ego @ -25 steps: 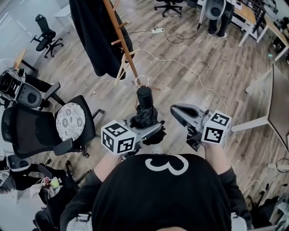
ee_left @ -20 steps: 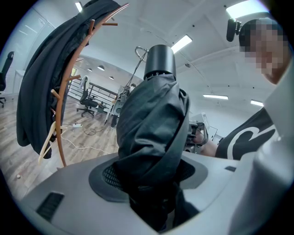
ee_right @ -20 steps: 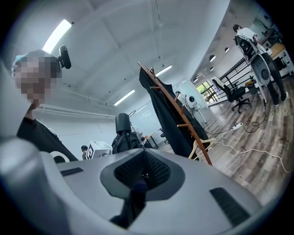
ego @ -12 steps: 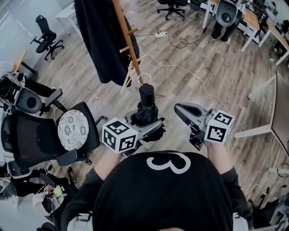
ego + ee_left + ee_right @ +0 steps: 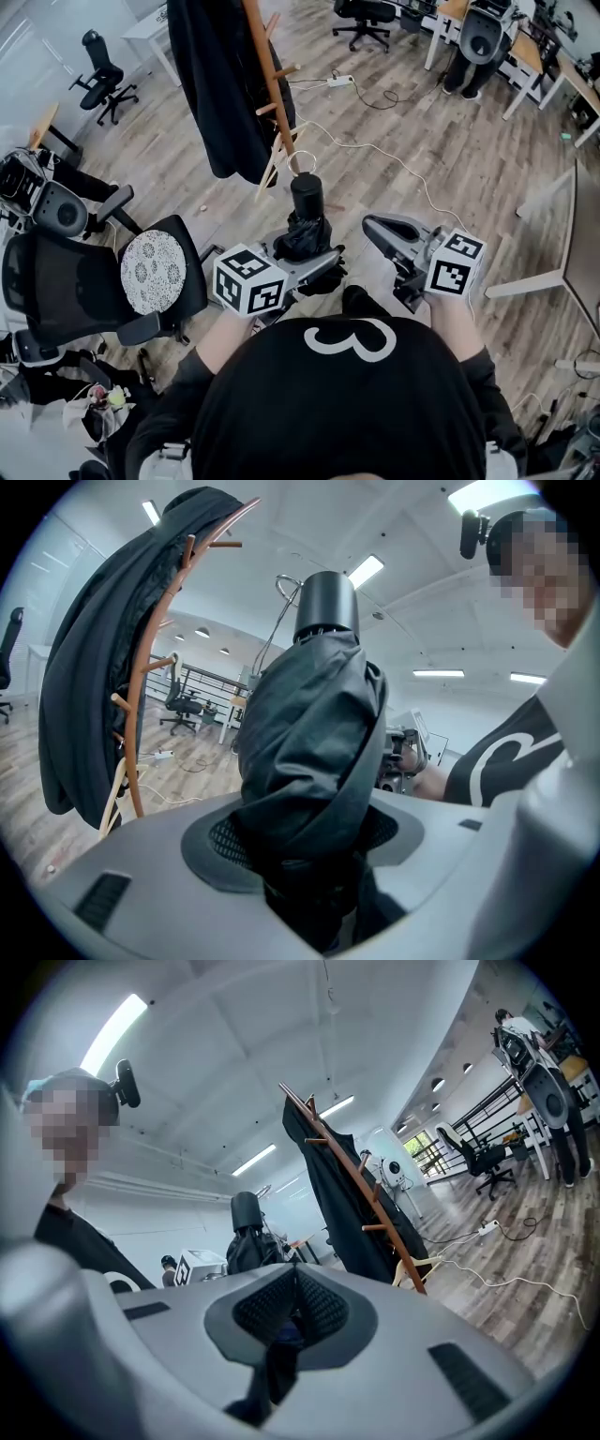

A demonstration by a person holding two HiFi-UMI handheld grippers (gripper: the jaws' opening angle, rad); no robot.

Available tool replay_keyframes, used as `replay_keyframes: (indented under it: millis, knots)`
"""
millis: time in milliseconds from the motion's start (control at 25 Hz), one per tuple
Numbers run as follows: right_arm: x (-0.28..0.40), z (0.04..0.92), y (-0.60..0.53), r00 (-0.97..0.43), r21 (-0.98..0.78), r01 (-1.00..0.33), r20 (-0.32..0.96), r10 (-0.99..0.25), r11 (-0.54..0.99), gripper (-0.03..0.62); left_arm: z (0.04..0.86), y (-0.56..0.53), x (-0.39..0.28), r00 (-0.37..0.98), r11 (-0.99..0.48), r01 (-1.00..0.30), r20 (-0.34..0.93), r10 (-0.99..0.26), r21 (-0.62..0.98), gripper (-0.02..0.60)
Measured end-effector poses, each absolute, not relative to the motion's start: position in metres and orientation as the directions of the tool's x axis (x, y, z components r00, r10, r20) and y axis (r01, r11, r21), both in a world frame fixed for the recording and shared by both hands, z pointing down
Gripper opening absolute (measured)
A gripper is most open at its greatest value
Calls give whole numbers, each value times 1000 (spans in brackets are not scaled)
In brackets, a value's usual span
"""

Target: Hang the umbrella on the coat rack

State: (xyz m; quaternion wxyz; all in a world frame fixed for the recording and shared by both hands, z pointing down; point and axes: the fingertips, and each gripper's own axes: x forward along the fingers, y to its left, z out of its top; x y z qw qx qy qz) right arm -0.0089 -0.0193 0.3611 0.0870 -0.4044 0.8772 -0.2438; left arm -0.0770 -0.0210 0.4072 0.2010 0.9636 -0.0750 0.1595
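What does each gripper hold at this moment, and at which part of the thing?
The left gripper grips the folded umbrella around its bundled fabric, and the handle sticks out free beyond the jaws. The right gripper is shut and holds nothing.

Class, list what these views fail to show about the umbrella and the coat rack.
1) Umbrella lower end: left gripper view, swallowed by the left gripper.
2) Coat rack top: head view, cut off by the upper edge.
3) Rack side under the black coat: every view, covered by cloth.
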Motion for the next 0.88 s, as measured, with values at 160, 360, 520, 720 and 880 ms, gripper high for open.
replay_keyframes:
  millis: [160, 360, 520, 720, 880]
  knots:
    - [4, 359, -29, -664, -492, -662, 34, -747, 565, 27, 406, -27, -65, 937, -909, -215, 338, -89, 357, 273]
    - [22, 354, -53, -677, -494, -649, 27, -736, 579, 27, 404, -47, -49, 932, -906, -231, 347, -102, 354, 272]
    - [40, 352, -75, -688, -496, -637, 21, -725, 590, 26, 402, -70, -31, 927, -903, -252, 354, -123, 348, 272]
    - [62, 350, -106, -706, -497, -621, 20, -708, 605, 28, 400, -96, -8, 926, -898, -268, 350, -140, 350, 272]
    - [79, 348, -132, -725, -489, -609, 23, -688, 625, 27, 403, -121, 10, 922, -890, -296, 347, -171, 348, 273]
